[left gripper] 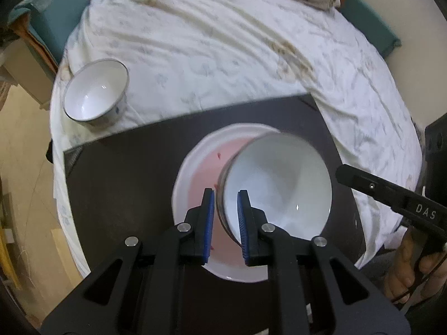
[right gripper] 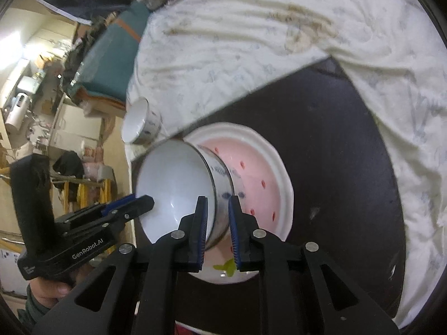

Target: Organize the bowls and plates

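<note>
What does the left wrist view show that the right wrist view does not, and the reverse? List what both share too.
Only left wrist: the far bowl's whole white inside. Only right wrist: the held bowl's blue-patterned outside, the plate's green leaf mark, a cluttered room. Both: that tilted bowl over the pink plate, gripped at its rim by the left gripper and right gripper, on a dark board.

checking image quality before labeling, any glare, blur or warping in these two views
Left wrist view: strong fisheye bend with dark corners; small glints inside the held bowl and the far bowl; bedsheet slightly soft. Right wrist view: same warping; the room at left is overexposed, the board edge smeared, the plate fairly sharp.
</note>
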`<state>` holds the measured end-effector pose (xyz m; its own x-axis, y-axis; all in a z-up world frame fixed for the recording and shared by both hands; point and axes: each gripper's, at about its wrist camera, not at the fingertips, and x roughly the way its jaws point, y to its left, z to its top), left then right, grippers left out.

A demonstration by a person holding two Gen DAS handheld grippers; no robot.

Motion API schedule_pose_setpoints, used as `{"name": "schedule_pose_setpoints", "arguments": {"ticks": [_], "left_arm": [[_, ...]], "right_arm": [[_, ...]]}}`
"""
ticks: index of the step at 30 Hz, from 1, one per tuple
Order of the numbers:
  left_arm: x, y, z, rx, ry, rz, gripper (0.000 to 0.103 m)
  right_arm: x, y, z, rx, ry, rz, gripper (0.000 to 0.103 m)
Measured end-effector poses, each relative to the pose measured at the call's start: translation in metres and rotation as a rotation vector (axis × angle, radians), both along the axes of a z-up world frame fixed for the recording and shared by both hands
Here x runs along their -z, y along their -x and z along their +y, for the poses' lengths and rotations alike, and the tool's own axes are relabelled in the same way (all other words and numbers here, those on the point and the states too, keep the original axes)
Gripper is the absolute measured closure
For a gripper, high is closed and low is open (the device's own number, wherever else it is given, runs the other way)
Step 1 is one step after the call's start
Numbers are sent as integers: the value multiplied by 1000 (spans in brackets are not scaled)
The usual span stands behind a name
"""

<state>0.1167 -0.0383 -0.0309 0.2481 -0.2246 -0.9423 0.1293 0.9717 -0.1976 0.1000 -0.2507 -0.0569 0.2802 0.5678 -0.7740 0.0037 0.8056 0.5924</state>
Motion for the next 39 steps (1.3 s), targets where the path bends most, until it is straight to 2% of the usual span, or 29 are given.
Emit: {"name": "schedule_pose_setpoints", "arguments": {"ticks": [3,9,19,27,29,31,34,36,39], "left_arm": [[-1,-5,6,-20,9,-8,89],[5,-14,8,-29,29,5,89],[9,-20,5,-26,11,6,89],[-2,-9,-1,10,-8,-35,89],[-5,-8,-1,11,-3,-48,84],[-10,-6,3,-9,-13,-76,57],[-17,-3,10,-46,-25,-122,37],[-20,-3,14,-71,-24,-140,29],[-23,-1,18,-76,48,-139,27]], "right_arm": [[-7,-3,-4,12,-16,-38,85],[-3,-10,3,-6,10,-45,85],[4,-20,5,-1,6,-37,85],[0,-15,7,-25,26,-49,85],[-2,-14,8,-25,31,-60,85],[-4,-11,8,-23,30,-72,85],[-9,-9,10,-30,43,-96,85],[-13,-6,12,-36,51,-113,85],[-18,-3,13,-39,54,-139,85]]}}
